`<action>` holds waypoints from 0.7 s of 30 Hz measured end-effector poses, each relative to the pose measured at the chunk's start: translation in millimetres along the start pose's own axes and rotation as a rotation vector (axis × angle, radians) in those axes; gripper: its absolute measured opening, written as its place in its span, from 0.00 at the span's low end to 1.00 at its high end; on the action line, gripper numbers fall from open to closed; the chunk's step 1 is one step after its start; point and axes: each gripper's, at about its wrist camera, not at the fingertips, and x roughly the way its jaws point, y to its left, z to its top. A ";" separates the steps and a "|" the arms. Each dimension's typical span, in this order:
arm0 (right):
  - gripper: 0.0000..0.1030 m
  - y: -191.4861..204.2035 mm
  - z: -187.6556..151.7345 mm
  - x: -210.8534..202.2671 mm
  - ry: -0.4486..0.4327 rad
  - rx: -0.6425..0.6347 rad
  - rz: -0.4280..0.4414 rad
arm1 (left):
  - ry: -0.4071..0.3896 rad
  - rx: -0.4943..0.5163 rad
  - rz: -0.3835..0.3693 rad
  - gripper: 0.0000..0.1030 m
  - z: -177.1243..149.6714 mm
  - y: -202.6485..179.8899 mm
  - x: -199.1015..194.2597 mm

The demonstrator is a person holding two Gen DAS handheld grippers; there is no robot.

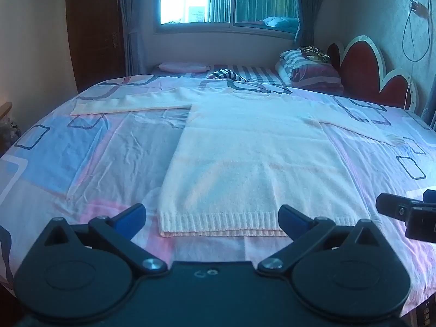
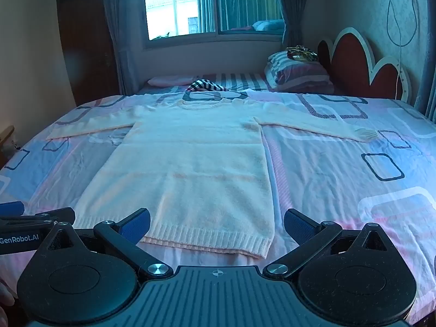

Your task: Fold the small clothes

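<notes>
1. The bed (image 1: 81, 147), under a patterned sheet, carries everything; a striped pillow (image 1: 305, 68) sits far back by the red headboard (image 1: 365, 70).
2. The sweater (image 1: 253, 158) lies flat and face up in the middle of the bed, both sleeves spread out sideways, its ribbed hem nearest the cameras. It looks like a soft, light, fuzzy knit (it should drape and stretch rather than hold a crease, and it will likely drag on the sheet rather than slide).
3. The left sleeve (image 1: 128, 105) stretches straight out; the right sleeve (image 2: 313, 125) angles out and ends in a ribbed cuff (image 2: 366, 134). The cuffs and the hem corners look the firmest spots to pinch, since the ribbing is thicker than the body knit.
4. The left gripper (image 1: 211, 219) hovers just short of the hem, jaws spread wide, holding nothing.
5. The right gripper (image 2: 216, 224) sits beside it over the hem's right corner, equally wide open and empty.
</notes>
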 end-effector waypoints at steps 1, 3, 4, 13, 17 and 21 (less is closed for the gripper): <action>1.00 -0.3 0.2 0.3 0.000 0.000 0.000 | -0.001 0.002 0.000 0.99 0.6 -0.3 0.1; 1.00 -0.6 0.6 0.7 0.002 0.001 0.000 | -0.004 0.010 0.003 0.99 1.4 -1.4 0.5; 1.00 -0.4 0.8 0.9 0.003 0.000 -0.001 | -0.005 0.015 0.005 0.99 1.8 -2.3 0.4; 1.00 2.1 0.0 -1.7 0.005 0.007 -0.001 | -0.004 0.018 0.009 0.99 3.0 -5.0 0.5; 1.00 1.1 -0.7 -2.2 0.004 0.011 -0.001 | -0.005 0.018 0.008 0.99 2.5 -4.1 0.8; 1.00 -0.6 -0.7 -3.5 0.001 0.014 -0.002 | -0.006 0.019 0.008 0.99 2.3 -4.7 0.2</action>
